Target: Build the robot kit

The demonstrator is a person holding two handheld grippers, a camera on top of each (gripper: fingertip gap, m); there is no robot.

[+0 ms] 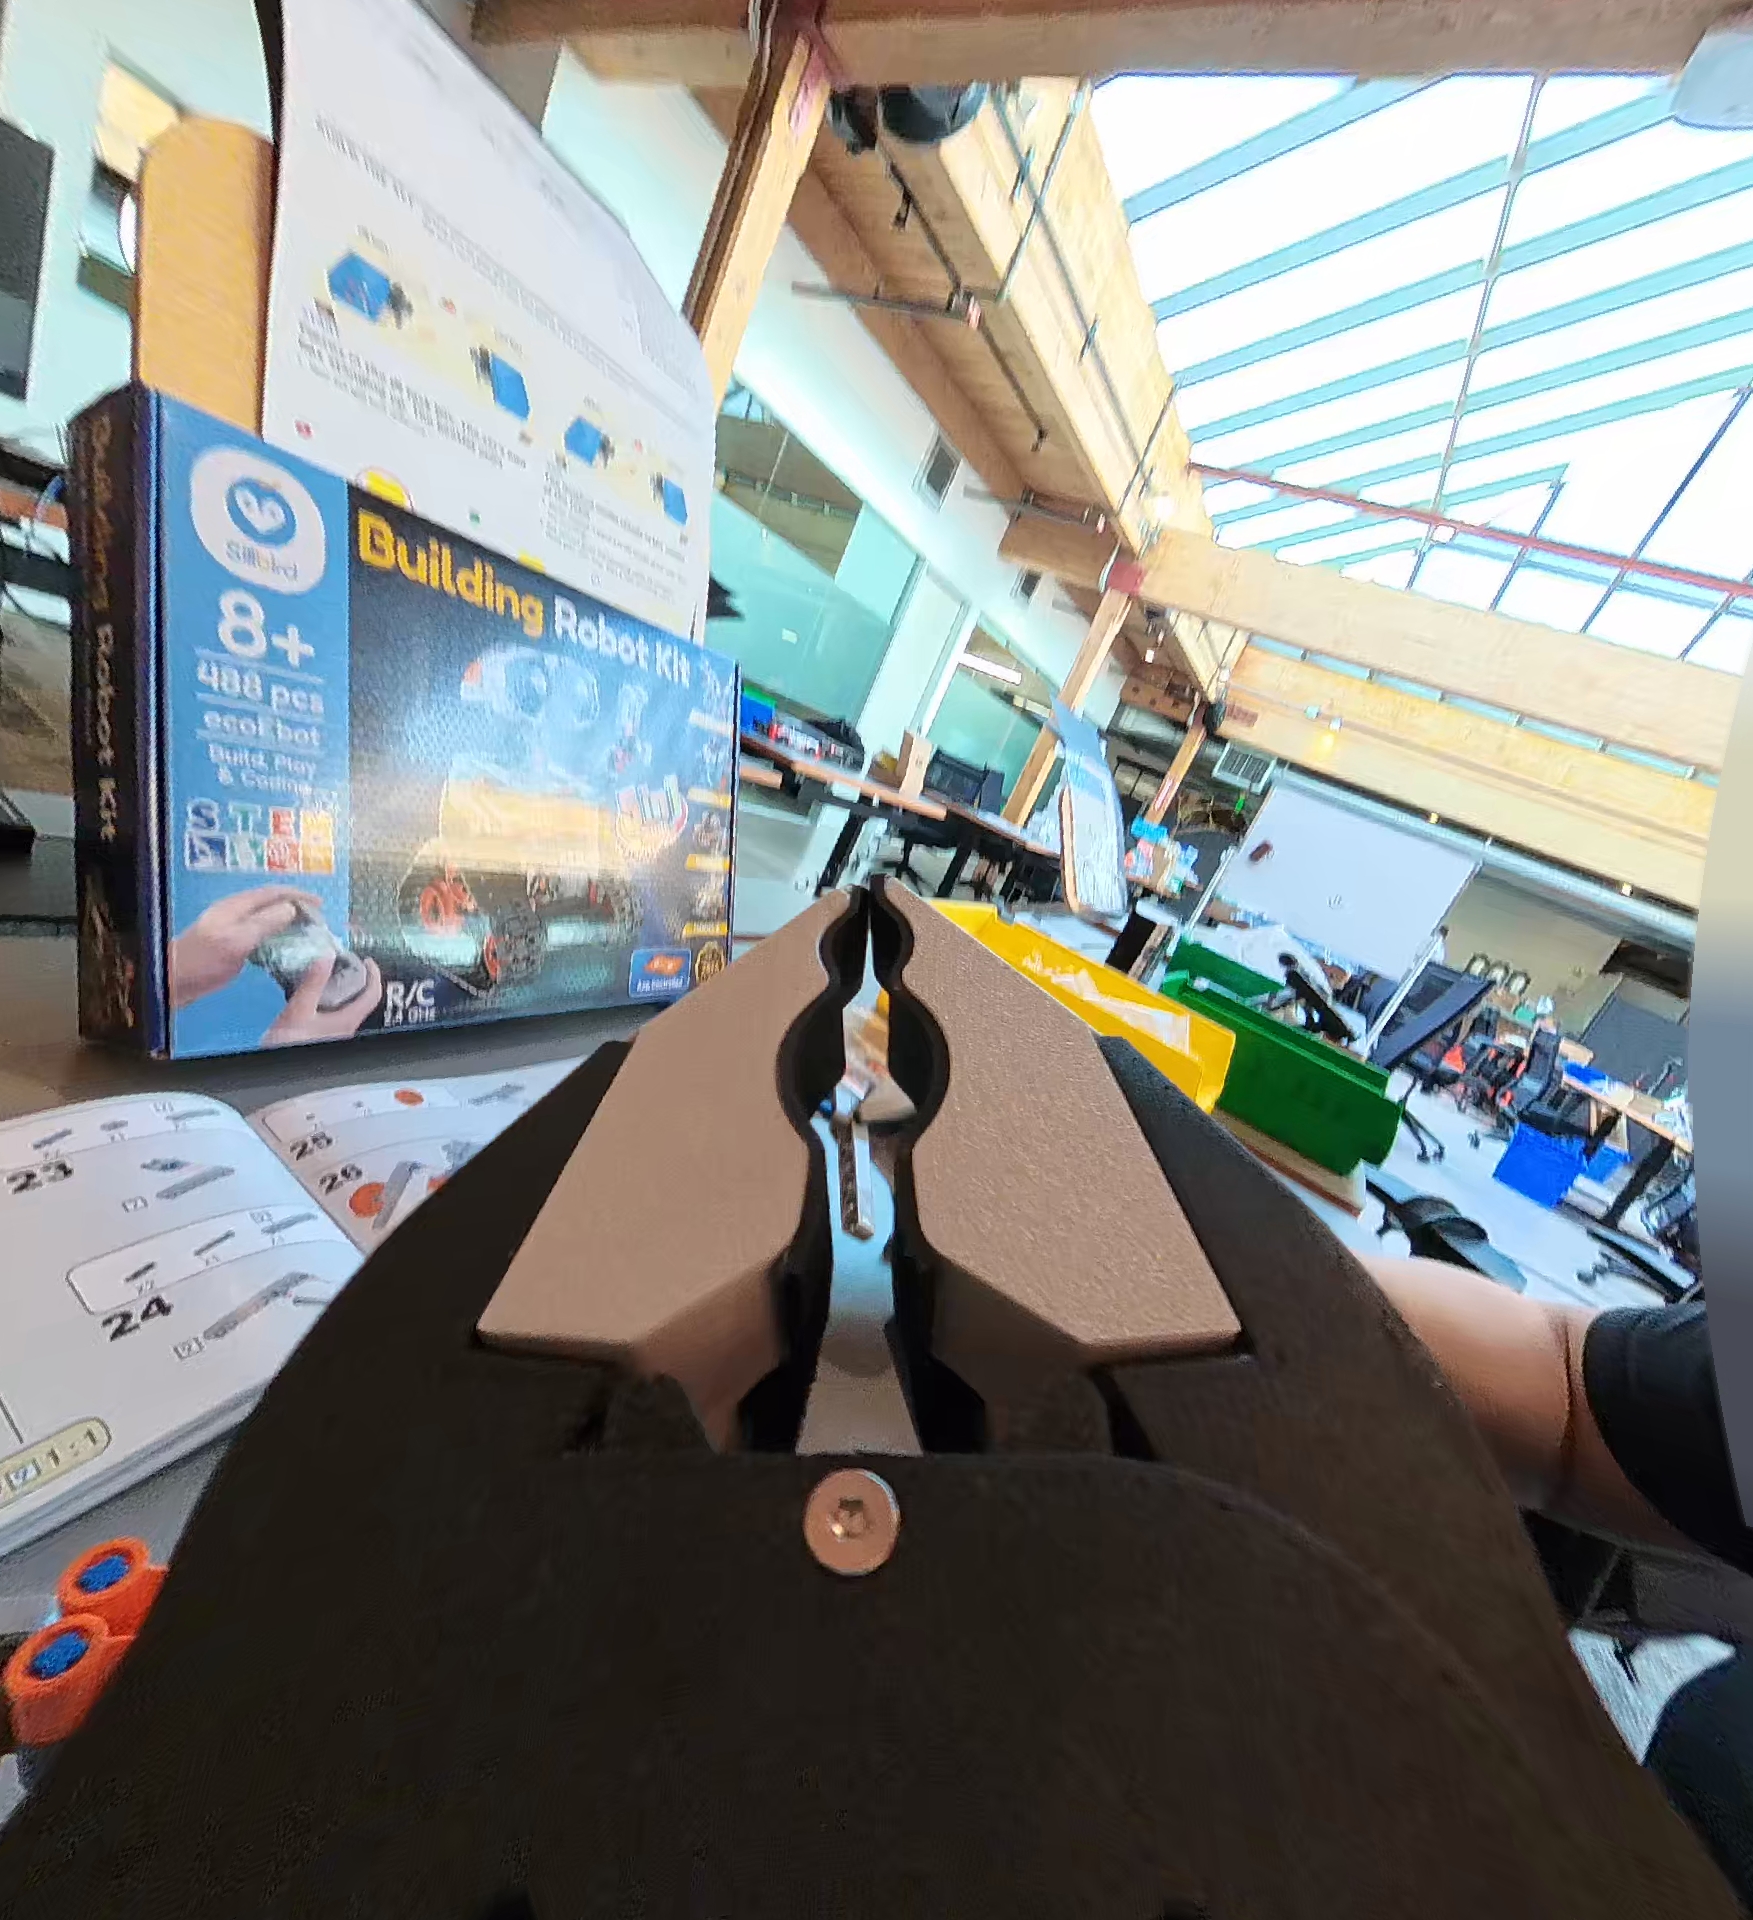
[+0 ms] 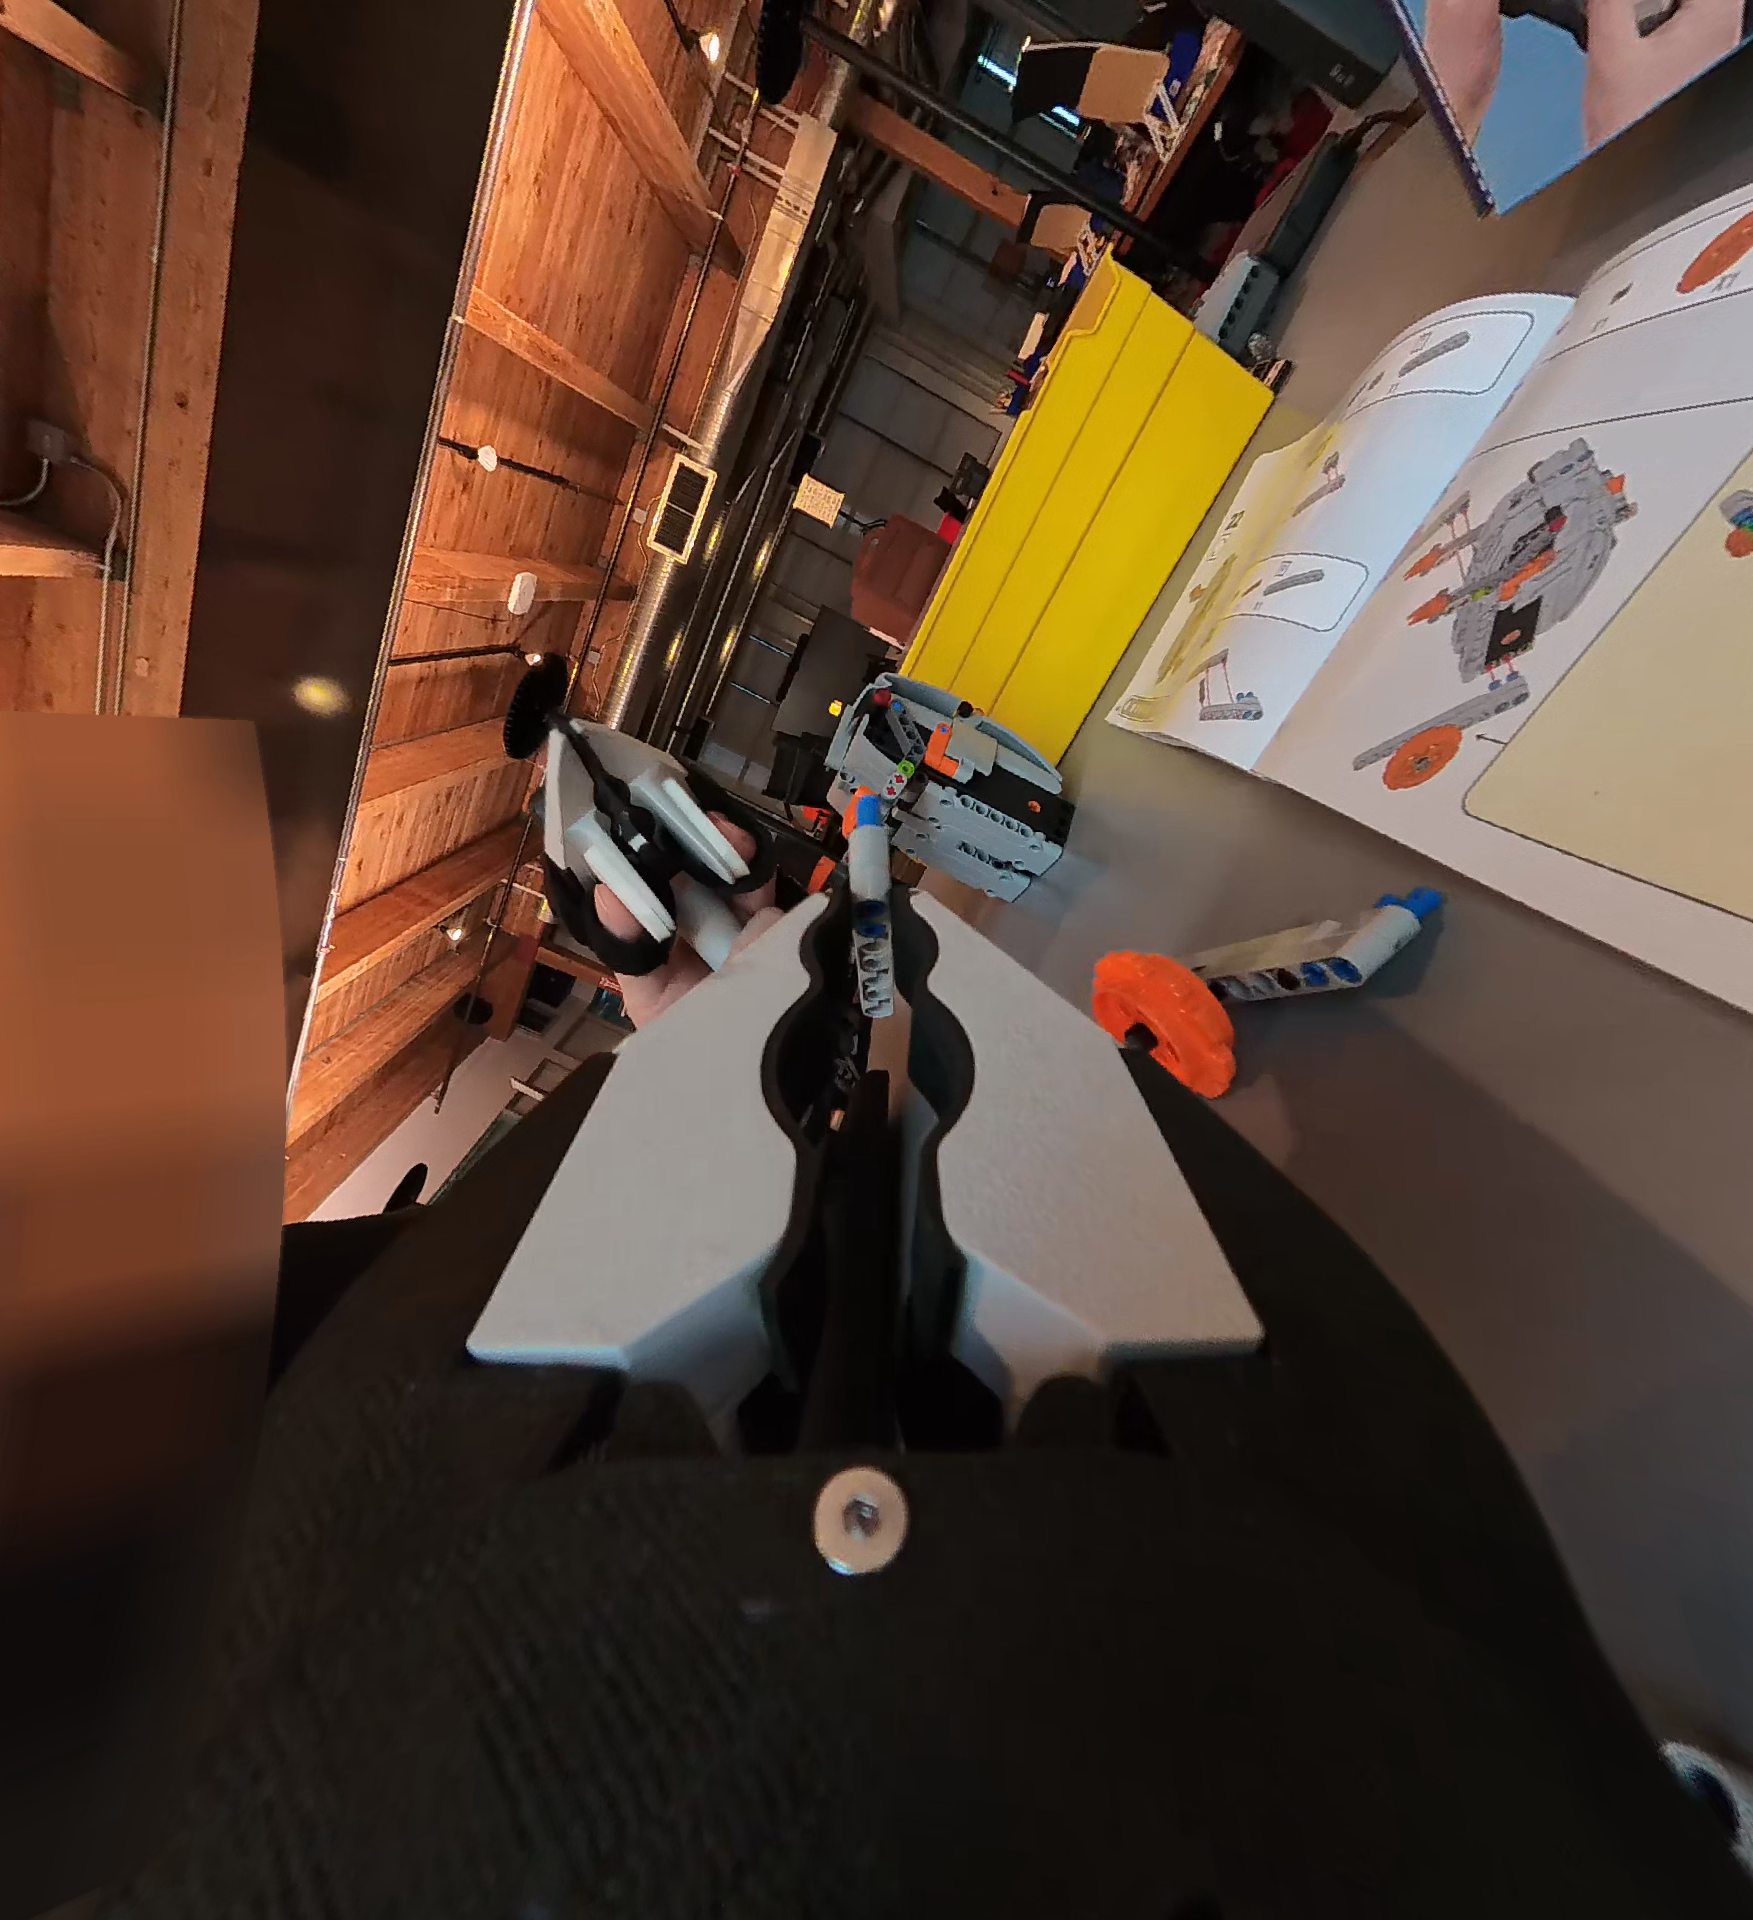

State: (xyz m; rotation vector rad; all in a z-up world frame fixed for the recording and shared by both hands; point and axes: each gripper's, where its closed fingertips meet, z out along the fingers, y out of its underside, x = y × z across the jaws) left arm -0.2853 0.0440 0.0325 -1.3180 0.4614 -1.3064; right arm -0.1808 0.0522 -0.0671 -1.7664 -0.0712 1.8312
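Note:
My right gripper (image 2: 867, 920) is shut on a thin grey beam (image 2: 870, 935) with blue pins and an orange-and-blue end. The beam's far end is close to a grey block-built robot body (image 2: 955, 810) on the table. My left gripper (image 1: 872, 909) is shut, tips touching, and points up over the table. A small grey beam (image 1: 856, 1174) shows in the gap lower down; I cannot tell whether it is held. The left gripper also shows in the right wrist view (image 2: 643, 831), held in a hand beside the robot body.
An orange wheel (image 2: 1163, 1018) on a grey beam (image 2: 1308, 956) lies on the grey table (image 2: 1474, 1299). An open instruction booklet (image 1: 124, 1247) and a blue kit box (image 1: 415, 748) are at left. Yellow (image 1: 1090, 987) and green (image 1: 1287, 1081) bins stand behind. Orange pieces (image 1: 72, 1631) lie lower left. The tips of one gripper are about 15 centimeters away from the tips of the other.

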